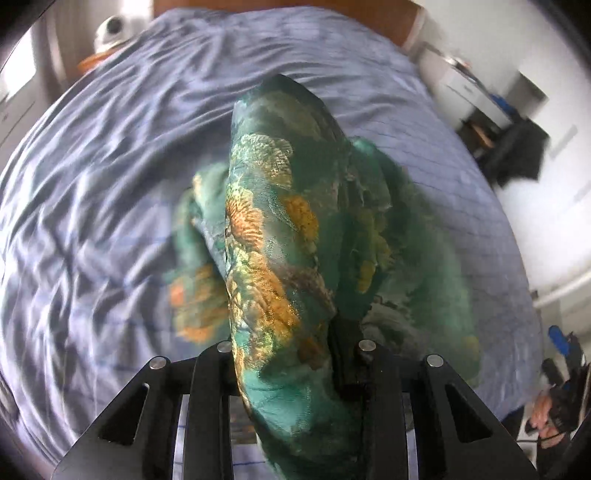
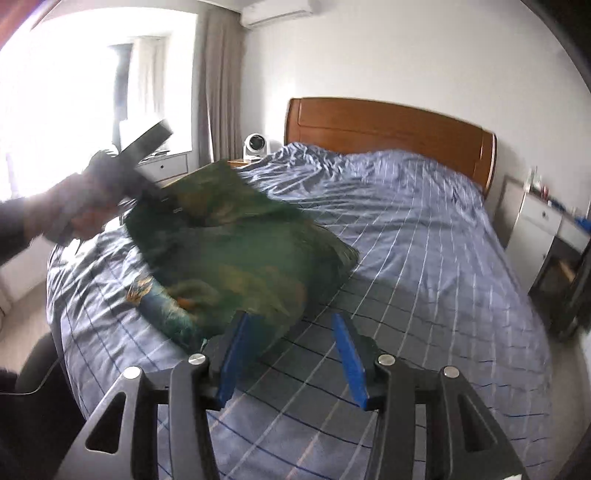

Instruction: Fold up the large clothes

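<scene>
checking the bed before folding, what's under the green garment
Blue striped sheet shows all around the garment, held up by the left gripper. Whatever lies beneath it is hidden.

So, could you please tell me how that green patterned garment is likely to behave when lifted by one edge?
Probably very floppy: the garment hangs in soft folds from the left gripper. Likely light and thin, as it billows above the bed. Its sheen suggests it may be slippery.

A home bedroom: bed (image 2: 424, 236) with wooden headboard (image 2: 388, 129), curtains (image 2: 218, 85), wall air conditioner (image 2: 277, 11), nightstand (image 2: 535, 221).
</scene>
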